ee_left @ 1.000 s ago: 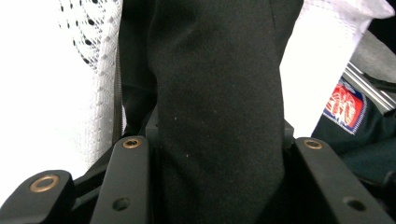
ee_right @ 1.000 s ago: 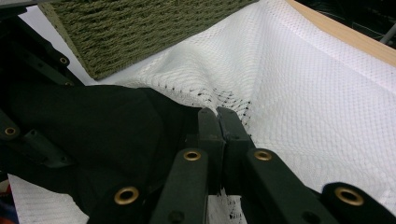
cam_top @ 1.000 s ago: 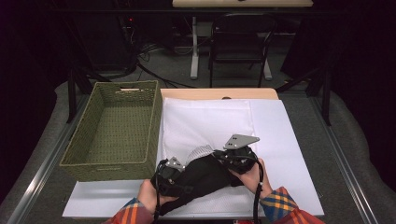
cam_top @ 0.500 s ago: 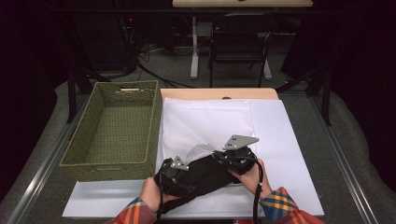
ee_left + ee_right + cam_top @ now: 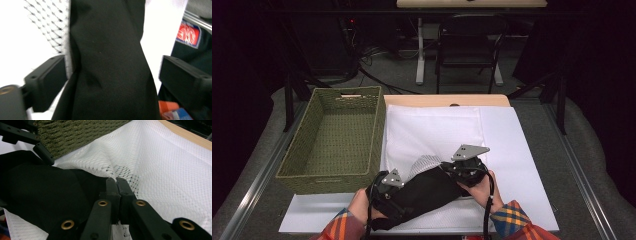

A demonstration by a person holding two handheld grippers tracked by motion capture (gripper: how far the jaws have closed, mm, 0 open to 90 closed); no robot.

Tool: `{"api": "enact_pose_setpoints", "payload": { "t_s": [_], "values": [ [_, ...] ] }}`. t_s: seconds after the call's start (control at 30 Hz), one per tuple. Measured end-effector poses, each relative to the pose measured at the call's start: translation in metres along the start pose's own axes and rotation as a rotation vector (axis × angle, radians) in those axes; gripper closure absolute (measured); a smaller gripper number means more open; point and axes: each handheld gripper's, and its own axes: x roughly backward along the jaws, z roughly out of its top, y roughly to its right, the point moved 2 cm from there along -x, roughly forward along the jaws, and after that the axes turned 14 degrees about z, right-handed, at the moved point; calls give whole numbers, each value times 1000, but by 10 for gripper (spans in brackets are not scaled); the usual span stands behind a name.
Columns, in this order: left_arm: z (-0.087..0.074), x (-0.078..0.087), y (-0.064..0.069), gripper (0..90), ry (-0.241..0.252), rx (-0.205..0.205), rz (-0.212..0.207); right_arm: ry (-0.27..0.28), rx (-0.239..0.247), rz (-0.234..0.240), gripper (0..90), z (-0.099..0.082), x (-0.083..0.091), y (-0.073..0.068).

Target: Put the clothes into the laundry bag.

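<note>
Just left of the black garment (image 5: 427, 192) stands a green basket (image 5: 337, 137).

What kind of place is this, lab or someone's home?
Most likely a lab or recording workspace, not a home. A fixed work table covered in white sheeting holds a staged green woven basket, the surroundings are dark, and behind it loose cables run across the floor near a desk frame.

Black garment (image 5: 427, 195) lies bunched (partly inside a white mesh bag (image 5: 432, 132)) on the near table edge
</note>
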Motion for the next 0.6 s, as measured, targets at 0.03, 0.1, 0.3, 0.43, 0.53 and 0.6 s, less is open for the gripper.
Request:
{"api": "enact_pose_setpoints", "payload": {
  "t_s": [0.03,0.1,0.3,0.43,0.53,0.6],
  "values": [
    [1,-2,0,24,-5,-15,-14,1,0,-2,895,0,0,0],
    [3,-5,2,3,-10,-34,-24,0,1,-2,895,0,0,0],
    [9,-15,7,38,-41,-73,-40,0,0,-1,895,0,0,0],
    [12,-20,8,217,-53,-108,-33,1,-5,2,895,0,-1,0],
    [14,-23,6,295,-48,-99,-40,3,-2,-1,895,0,0,0],
    [14,-24,5,338,-41,-86,-48,2,-4,-1,895,1,1,-1]
  ]
}}
